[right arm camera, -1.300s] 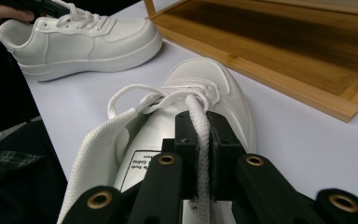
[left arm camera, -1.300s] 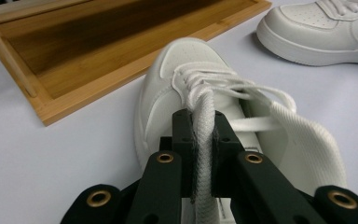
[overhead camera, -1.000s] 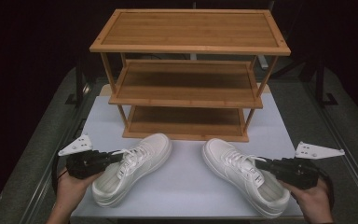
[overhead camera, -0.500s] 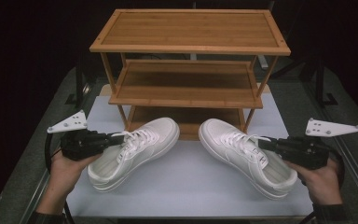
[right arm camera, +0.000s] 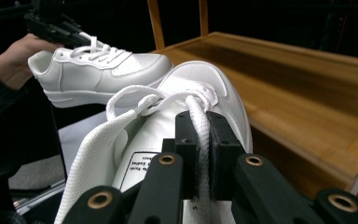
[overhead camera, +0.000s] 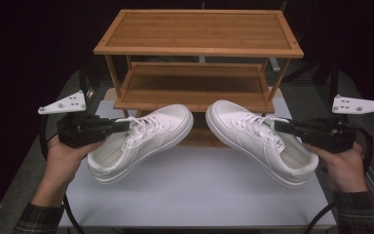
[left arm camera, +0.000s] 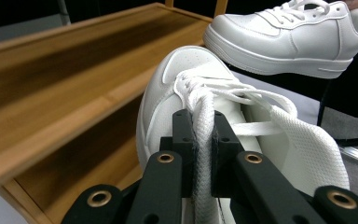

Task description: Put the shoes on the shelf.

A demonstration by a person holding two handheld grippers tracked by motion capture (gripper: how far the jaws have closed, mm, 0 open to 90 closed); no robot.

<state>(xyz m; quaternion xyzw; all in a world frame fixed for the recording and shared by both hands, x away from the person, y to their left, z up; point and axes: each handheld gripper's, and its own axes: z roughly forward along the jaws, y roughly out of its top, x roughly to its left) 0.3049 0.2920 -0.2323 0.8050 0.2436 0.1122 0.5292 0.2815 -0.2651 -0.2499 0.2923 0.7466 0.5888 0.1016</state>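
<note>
Both shoes are off the table [overhead camera: 190, 195] and held in the air in front of the bamboo shelf rack [overhead camera: 198, 34].

Left gripper [overhead camera: 126, 126]: jaws clamped on the lace-edge strip of the left white shoe [overhead camera: 141, 141]. The left gripper view shows the laced edge [left arm camera: 204, 140] squeezed between the two black jaws, with the mesh tongue [left arm camera: 307, 149] off to the side. The shoe's toe points up and inward toward the rack's middle shelf [overhead camera: 195, 85], and its heel sits low near the left hand [overhead camera: 65, 158].

Right gripper [overhead camera: 278, 126]: same grip, mirrored. Jaws are closed on the laced edge [right arm camera: 201, 135] of the right white shoe [overhead camera: 260, 141], with the tongue and its printed label [right arm camera: 142, 163] visible beside them. The toe points up and inward, and the heel is low by the right hand [overhead camera: 343, 163].

The toes of the two shoes are near each other but apart, both in front of the rack's lower shelves. From above, the shoes form a shallow inverted V.

Each gripper view also catches the other shoe farther off, with the wooden shelf surface right next to the held toe.
</note>
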